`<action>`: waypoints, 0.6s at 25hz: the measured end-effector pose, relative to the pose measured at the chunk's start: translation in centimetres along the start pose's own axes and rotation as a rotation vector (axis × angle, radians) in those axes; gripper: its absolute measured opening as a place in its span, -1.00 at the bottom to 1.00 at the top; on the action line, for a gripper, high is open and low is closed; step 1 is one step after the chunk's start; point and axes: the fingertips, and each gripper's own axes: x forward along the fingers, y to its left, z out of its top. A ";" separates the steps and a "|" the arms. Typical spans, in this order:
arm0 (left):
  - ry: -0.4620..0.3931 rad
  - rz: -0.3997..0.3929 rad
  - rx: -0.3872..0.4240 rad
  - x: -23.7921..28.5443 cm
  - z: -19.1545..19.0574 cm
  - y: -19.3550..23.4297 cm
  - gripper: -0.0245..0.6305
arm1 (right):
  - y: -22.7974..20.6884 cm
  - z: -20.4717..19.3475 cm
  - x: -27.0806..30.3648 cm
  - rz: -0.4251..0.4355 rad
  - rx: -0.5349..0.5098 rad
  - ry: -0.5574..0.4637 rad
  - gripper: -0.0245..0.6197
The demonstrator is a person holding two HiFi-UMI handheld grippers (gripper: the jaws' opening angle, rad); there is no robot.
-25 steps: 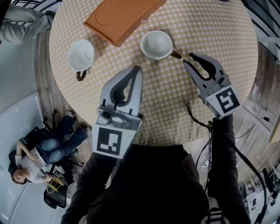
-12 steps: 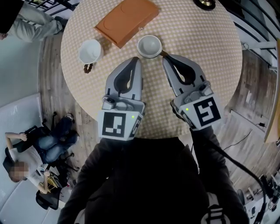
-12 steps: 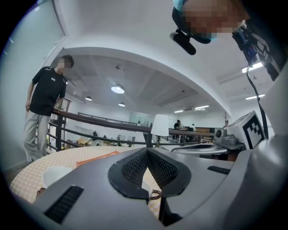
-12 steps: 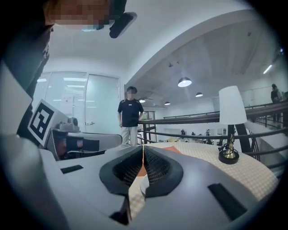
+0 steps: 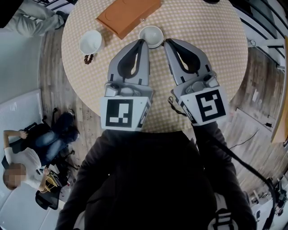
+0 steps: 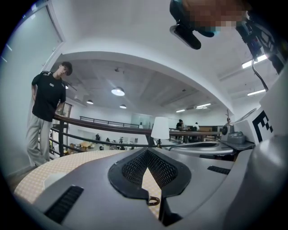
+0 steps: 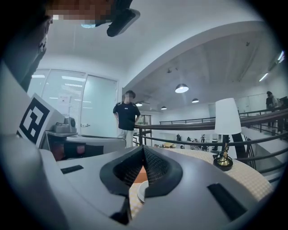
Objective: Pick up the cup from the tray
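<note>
An orange tray (image 5: 127, 12) lies at the far side of the round checked table (image 5: 216, 54), with no cup on it. Two white cups stand on the cloth: one (image 5: 91, 41) to the left of the tray, one (image 5: 151, 35) just beyond my fingertips. My left gripper (image 5: 143, 42) and right gripper (image 5: 167, 42) are held side by side, high above the table and level. Both are shut with nothing between the pads. The right jaws have just been closing on nothing. In the right gripper view, the nearer cup (image 7: 140, 191) and the tray (image 7: 137, 174) show below the right gripper (image 7: 144, 147). The left gripper (image 6: 147, 150) shows only cloth beneath it.
A table lamp (image 7: 223, 134) stands at the table's far edge, near a railing (image 7: 189, 126). One person (image 6: 47, 103) stands beside the table. Another person (image 5: 24, 161) sits on the floor at the lower left. A cable (image 5: 243, 155) trails from my right gripper.
Both grippers have risen and drawn together. The right jaws, open beside the nearer cup a second ago, are now shut and empty. Both cups stay on the cloth.
</note>
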 end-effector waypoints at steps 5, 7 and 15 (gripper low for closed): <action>-0.007 0.001 0.004 -0.2 0.4 -0.3 -0.91 | 0.4 0.1 -0.3 0.008 0.007 -0.007 -0.90; -0.006 0.003 0.005 -0.2 0.4 -0.3 -0.91 | 0.3 0.2 -0.4 0.008 0.009 -0.008 -0.90; -0.004 0.006 0.000 -0.2 0.3 -0.2 -0.91 | 0.6 0.4 -0.3 0.011 0.014 -0.015 -0.90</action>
